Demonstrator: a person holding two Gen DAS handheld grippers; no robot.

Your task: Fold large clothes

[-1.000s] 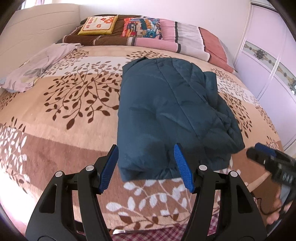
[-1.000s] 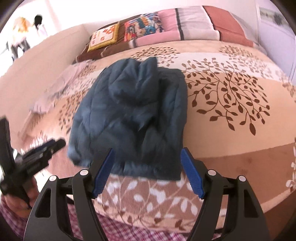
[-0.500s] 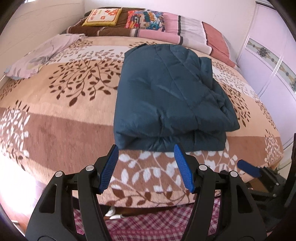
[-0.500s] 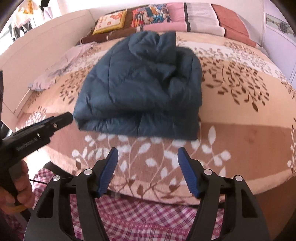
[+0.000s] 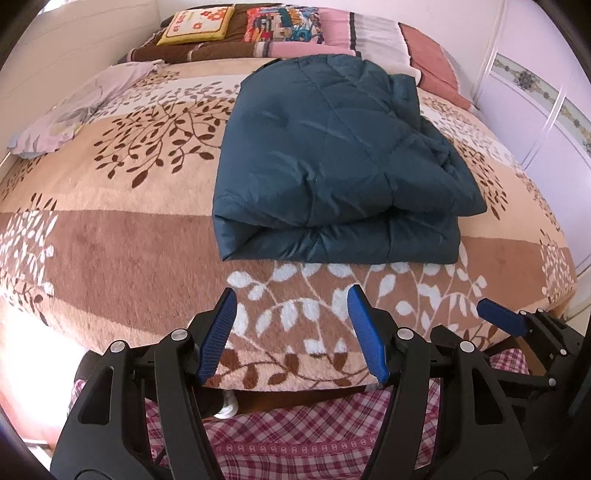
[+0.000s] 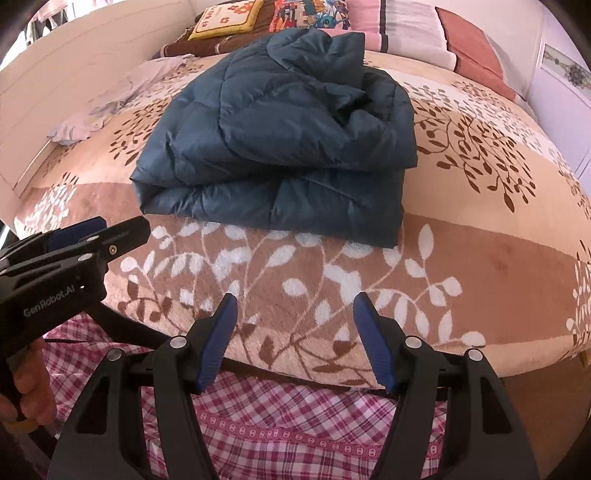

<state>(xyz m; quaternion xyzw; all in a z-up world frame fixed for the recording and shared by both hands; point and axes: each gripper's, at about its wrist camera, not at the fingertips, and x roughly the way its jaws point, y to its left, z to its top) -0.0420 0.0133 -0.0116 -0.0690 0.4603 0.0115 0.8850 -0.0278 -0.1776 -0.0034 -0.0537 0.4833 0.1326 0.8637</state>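
Observation:
A dark teal quilted jacket (image 5: 332, 158) lies folded on the bed, its doubled edge facing me; in the right wrist view the jacket (image 6: 280, 147) sits in the upper middle. My left gripper (image 5: 291, 295) is open over the bed's front edge, short of the jacket, with nothing between its blue pads. My right gripper (image 6: 293, 301) is likewise open and empty, held back from the fold. Each wrist view catches the other gripper at its side: the right gripper (image 5: 517, 325) and the left gripper (image 6: 85, 240).
The bedspread (image 5: 110, 229) is beige and brown with leaf prints. A pale lilac garment (image 5: 74, 110) lies at the far left. Pillows and cushions (image 5: 280, 26) line the headboard. A wardrobe (image 5: 546, 92) stands right. Pink checked cloth (image 6: 280, 421) is below the grippers.
Both grippers drew back from the jacket toward the bed's front edge and sank lower. The jacket's near edge, raised and blurred a second ago, now lies flat on the bed.

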